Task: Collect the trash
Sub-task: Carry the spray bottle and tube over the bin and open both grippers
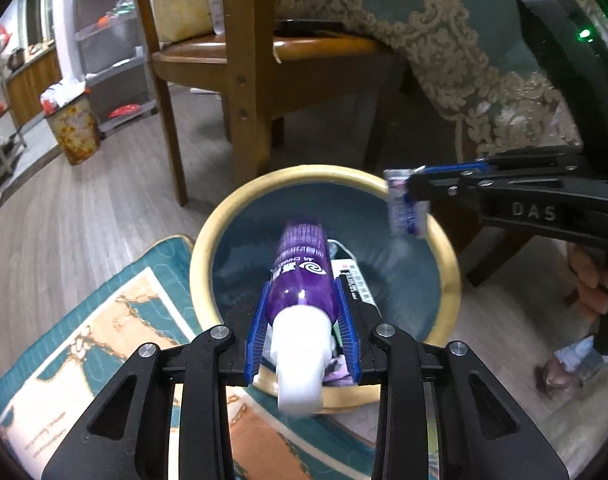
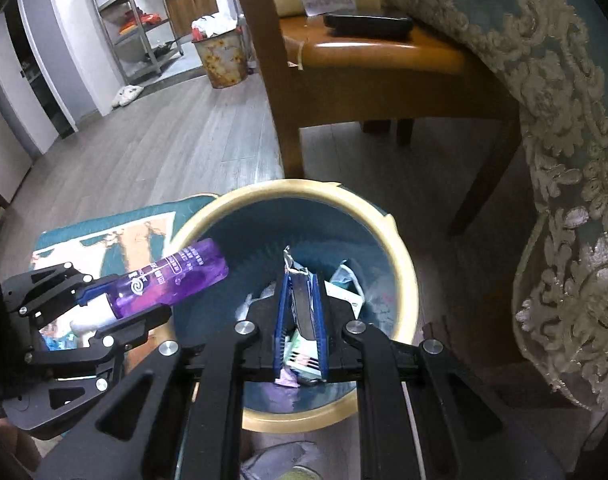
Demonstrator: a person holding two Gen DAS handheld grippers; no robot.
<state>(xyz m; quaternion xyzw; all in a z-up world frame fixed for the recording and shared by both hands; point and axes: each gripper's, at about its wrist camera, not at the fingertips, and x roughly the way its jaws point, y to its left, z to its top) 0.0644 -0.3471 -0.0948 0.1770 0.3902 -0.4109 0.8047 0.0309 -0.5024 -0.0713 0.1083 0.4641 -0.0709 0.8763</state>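
The left gripper (image 1: 304,316) clamps a purple bottle (image 1: 301,276) over the bin (image 1: 207,240). The right gripper (image 2: 301,312) pinches a wrapper (image 2: 301,300) above the bin's litter. A chair (image 1: 239,76) stands at twelve o'clock, the tablecloth (image 2: 564,160) hangs at three, a mat (image 1: 103,320) lies at eight.

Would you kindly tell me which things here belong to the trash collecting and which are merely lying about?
Part of the job:
- purple bottle in the left gripper
- crumpled wrapper in the right gripper
- bin with yellow rim

Lying about:
- wooden chair
- dark case on its seat
- patterned mat
- floral bin
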